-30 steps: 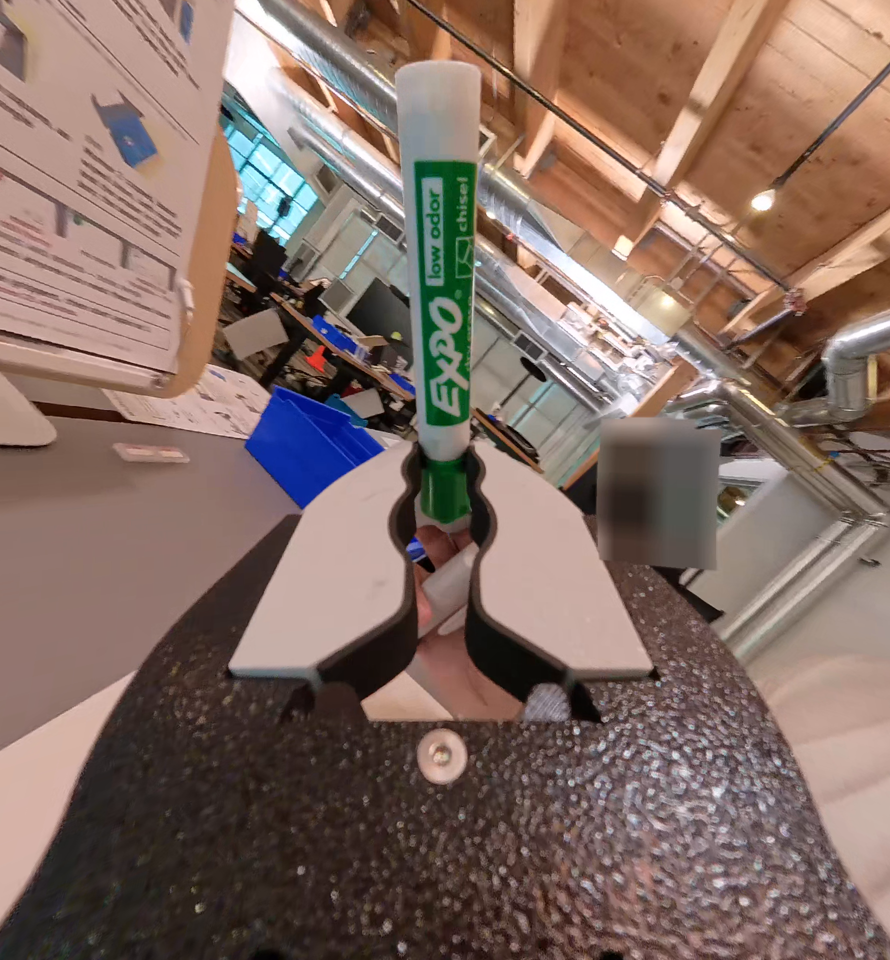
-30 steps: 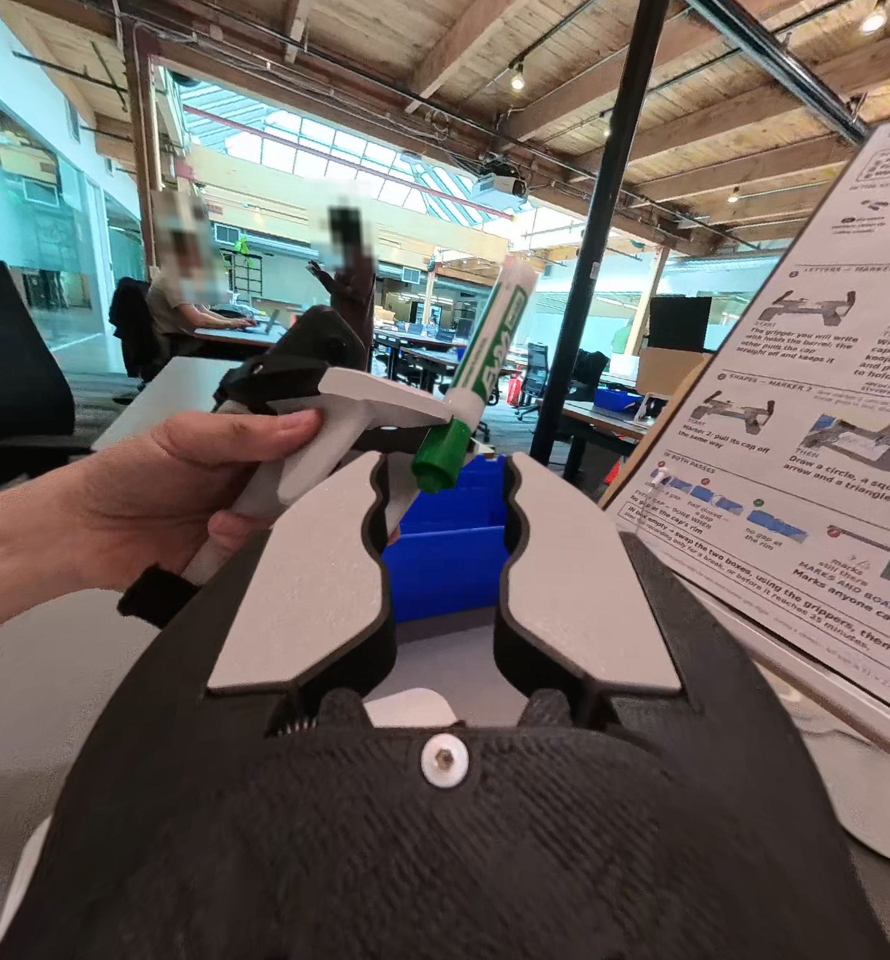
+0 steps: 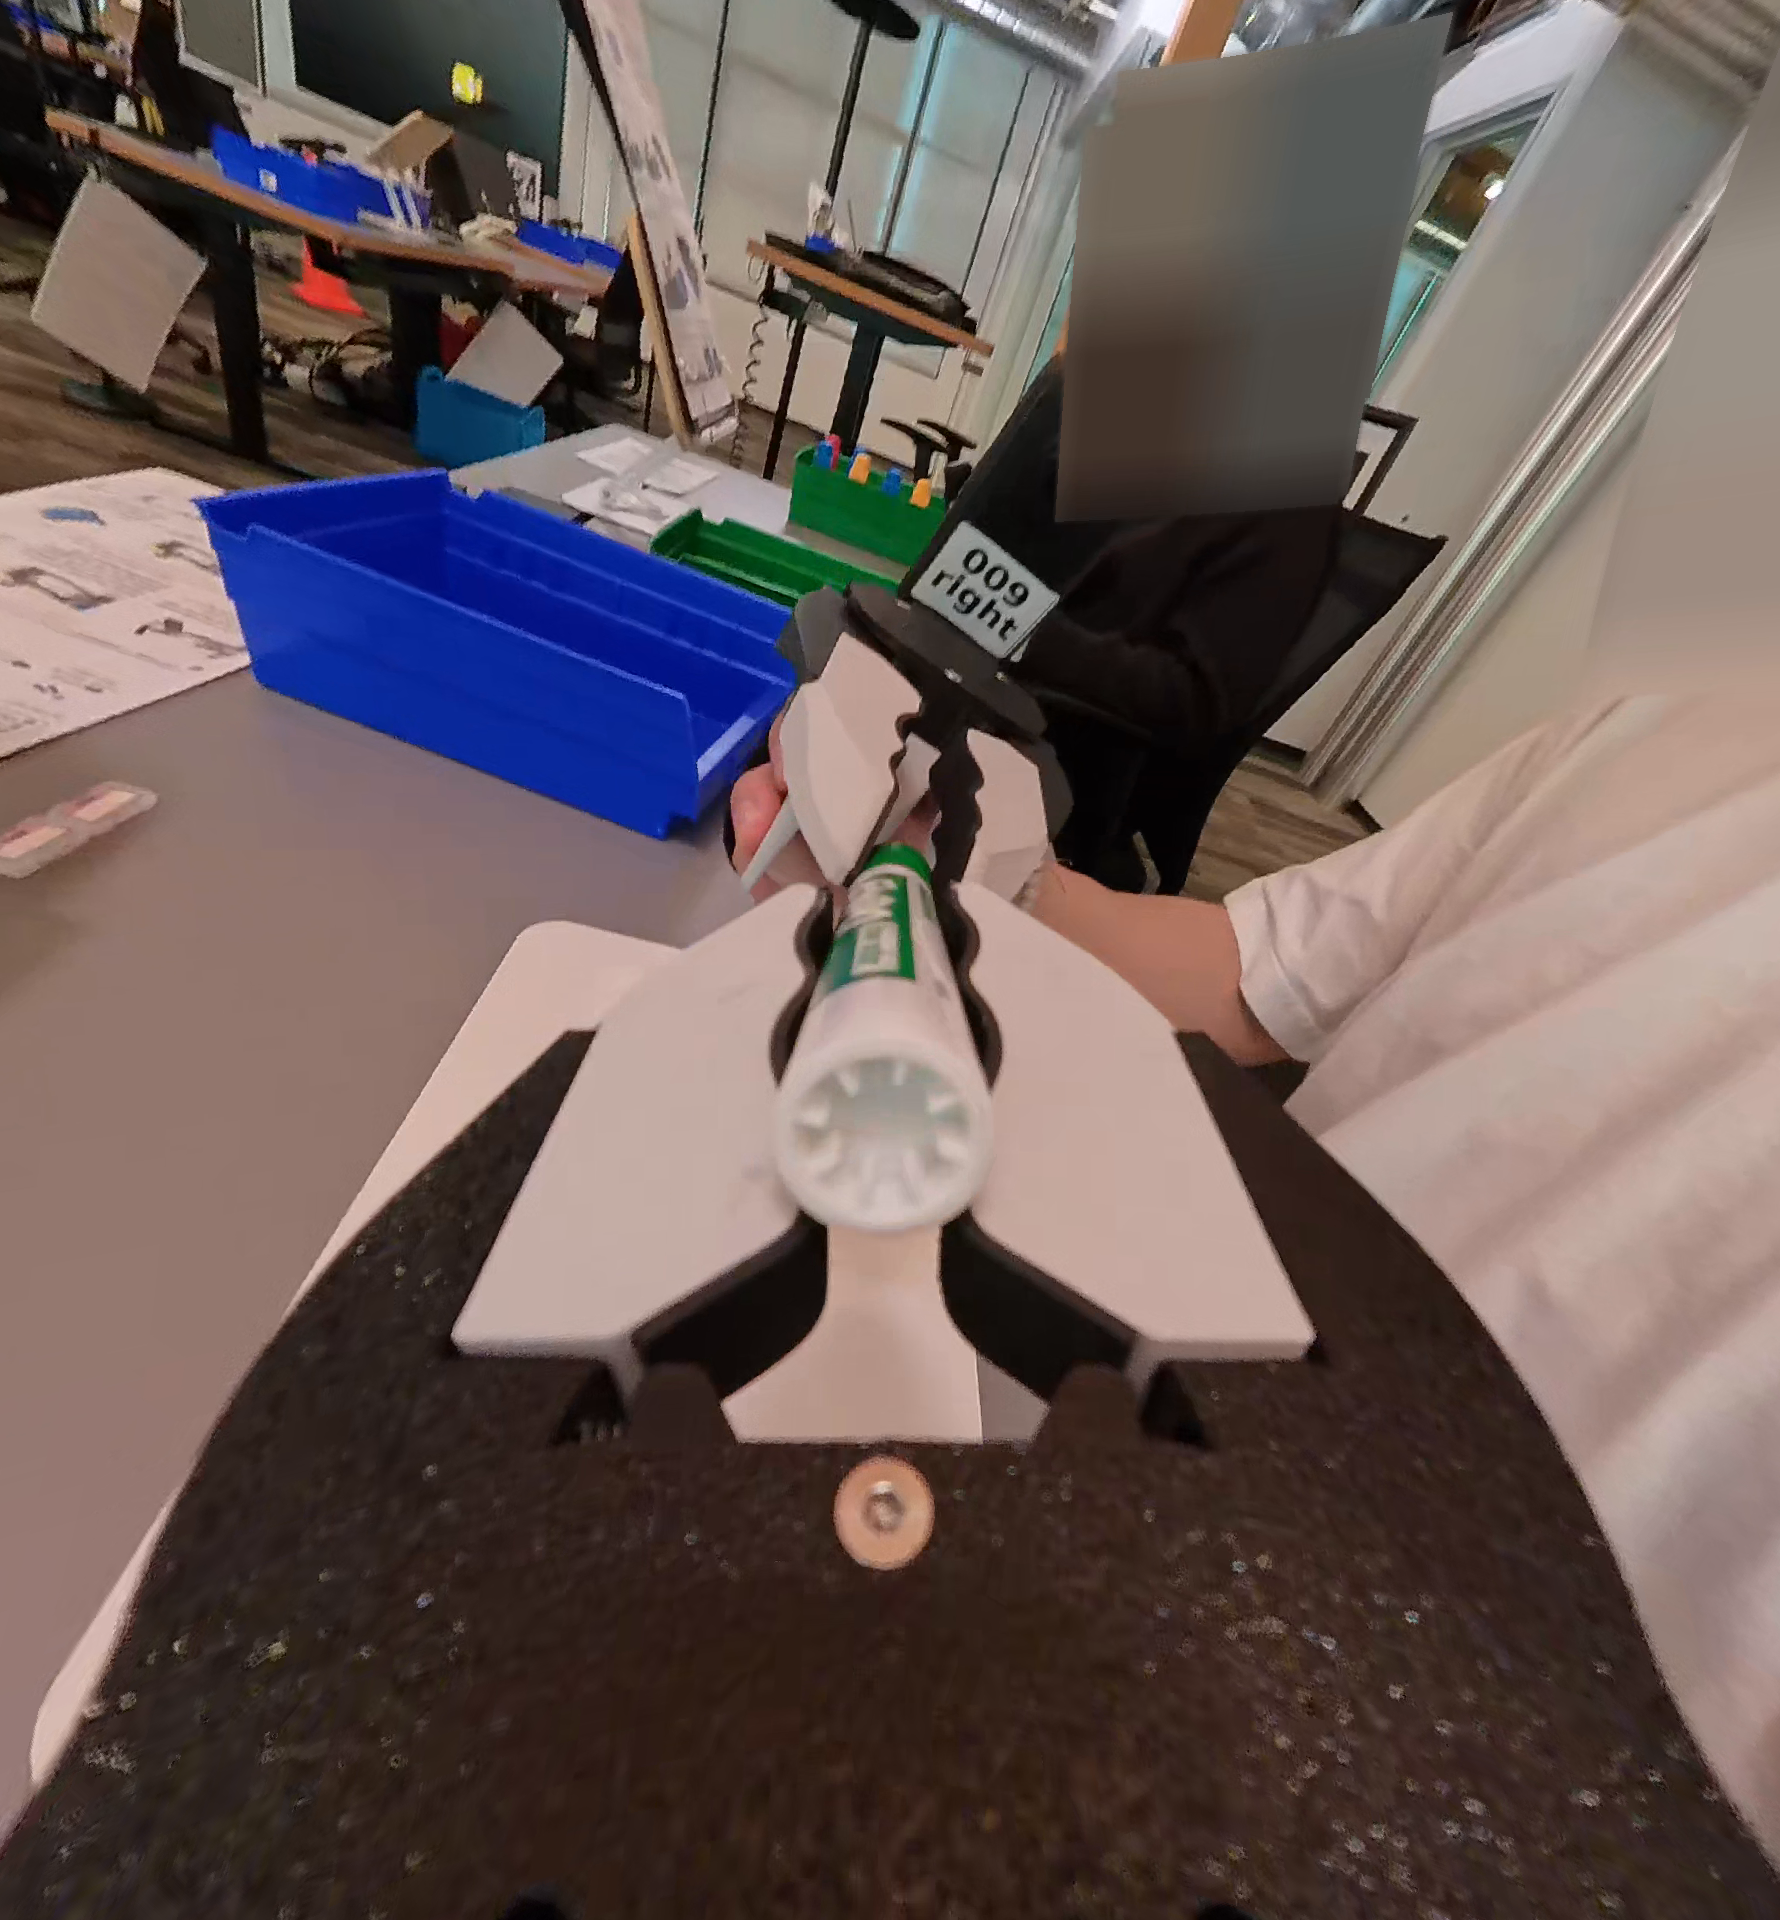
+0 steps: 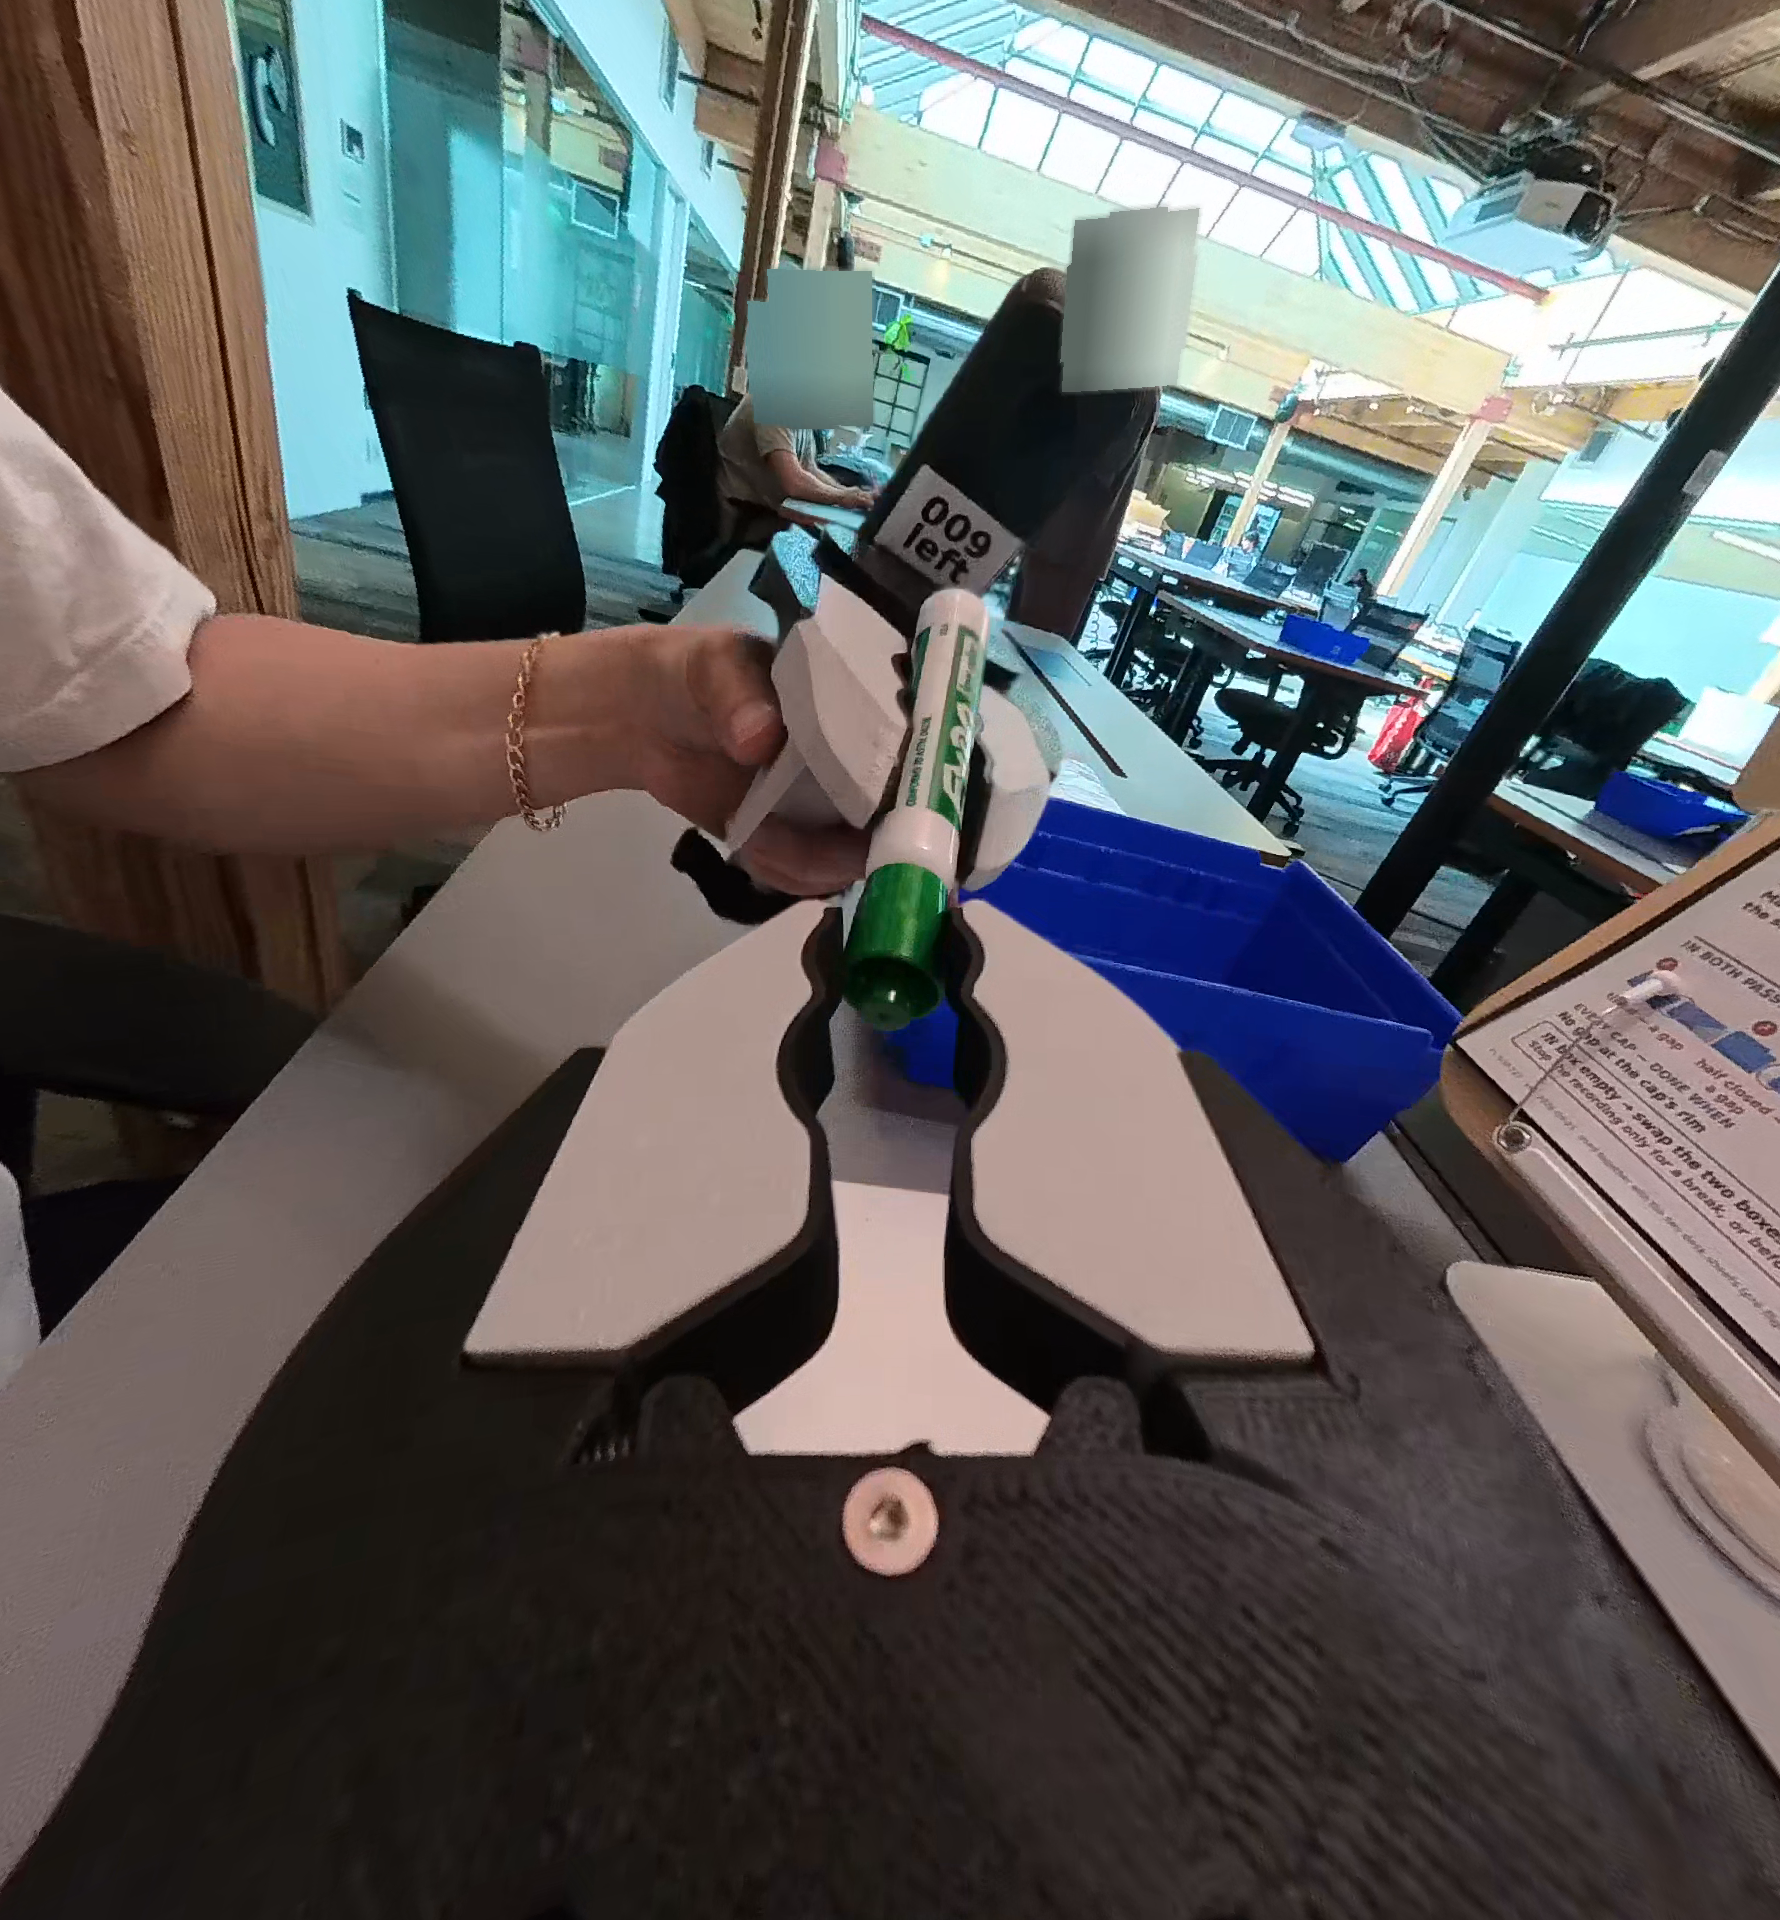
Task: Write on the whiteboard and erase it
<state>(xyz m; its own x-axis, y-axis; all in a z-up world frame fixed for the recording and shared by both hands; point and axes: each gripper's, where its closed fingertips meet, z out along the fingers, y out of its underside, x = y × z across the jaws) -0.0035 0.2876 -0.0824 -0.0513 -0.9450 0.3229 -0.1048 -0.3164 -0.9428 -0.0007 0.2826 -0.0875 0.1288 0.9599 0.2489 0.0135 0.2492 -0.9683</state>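
Observation:
My left gripper (image 3: 886,920) is shut on the white barrel of a green whiteboard marker (image 3: 881,1039). The marker's rear end points at the left camera. Its green cap (image 4: 891,951) sits between the fingertips of my right gripper (image 4: 891,930), which is shut on it. The two grippers face each other tip to tip above the table. The right gripper (image 3: 912,821) shows beyond the marker in the left wrist view. The left gripper (image 4: 917,727) shows behind it in the right wrist view. A white board (image 3: 553,997) lies flat on the grey table (image 3: 242,987) under the left gripper.
A blue bin (image 3: 491,623) stands on the table behind the grippers; it also shows in the right wrist view (image 4: 1229,997). An instruction sheet on a stand (image 4: 1696,1101) is close on the right. A green tray (image 3: 751,556), a printed sheet (image 3: 65,592) and a small clear case (image 3: 60,826) lie farther off.
The left gripper has tipped the marker from upright to pointing at the right gripper. The right gripper's fingers have narrowed and now close on the green cap.

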